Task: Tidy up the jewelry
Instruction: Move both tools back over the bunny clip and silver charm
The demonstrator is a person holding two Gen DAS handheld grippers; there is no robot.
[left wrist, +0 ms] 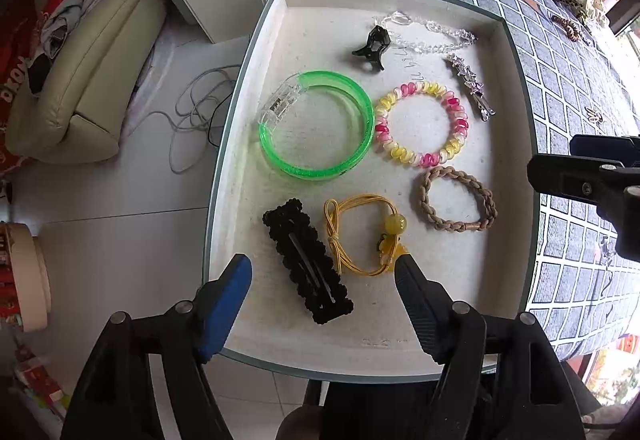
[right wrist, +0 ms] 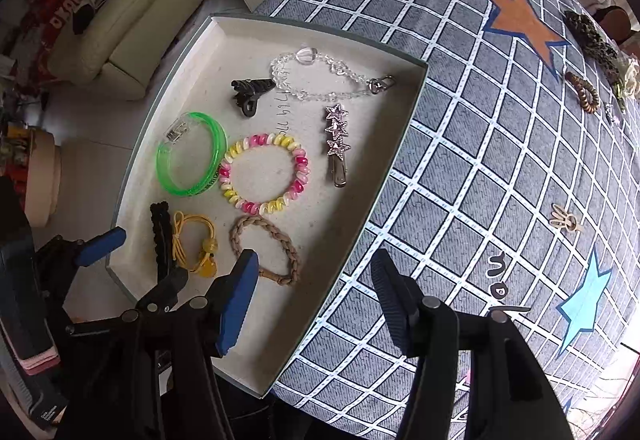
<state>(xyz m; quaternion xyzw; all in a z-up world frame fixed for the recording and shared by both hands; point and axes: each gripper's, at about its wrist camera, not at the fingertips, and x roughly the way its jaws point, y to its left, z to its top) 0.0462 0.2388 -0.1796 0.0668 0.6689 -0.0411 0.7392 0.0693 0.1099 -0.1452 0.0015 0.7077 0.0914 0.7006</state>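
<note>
A shallow white tray [left wrist: 320,51] lies on a checked tablecloth [right wrist: 480,159]. Inside it are a green bangle [left wrist: 366,111], a pink-and-yellow spiral tie [left wrist: 420,155], a braided brown tie [left wrist: 456,226], a yellow elastic with a bead [left wrist: 390,222], a black crocheted clip [left wrist: 308,264], a black claw clip [left wrist: 372,47], a clear bead chain [left wrist: 432,31] and a silver star clip [left wrist: 472,87]. My left gripper [left wrist: 322,268] hangs open above the black clip and the yellow elastic, holding nothing. My right gripper [right wrist: 316,260] is open and empty over the tray's right wall, beside the braided tie [right wrist: 288,240].
Loose on the cloth to the right lie a brown spiral tie [right wrist: 586,91], a small wooden ornament [right wrist: 564,220] and a leopard-print scrunchie [right wrist: 592,35]. The tray overhangs the table's left edge. Below are a tiled floor, cables [left wrist: 192,111] and a cream sofa [left wrist: 88,79].
</note>
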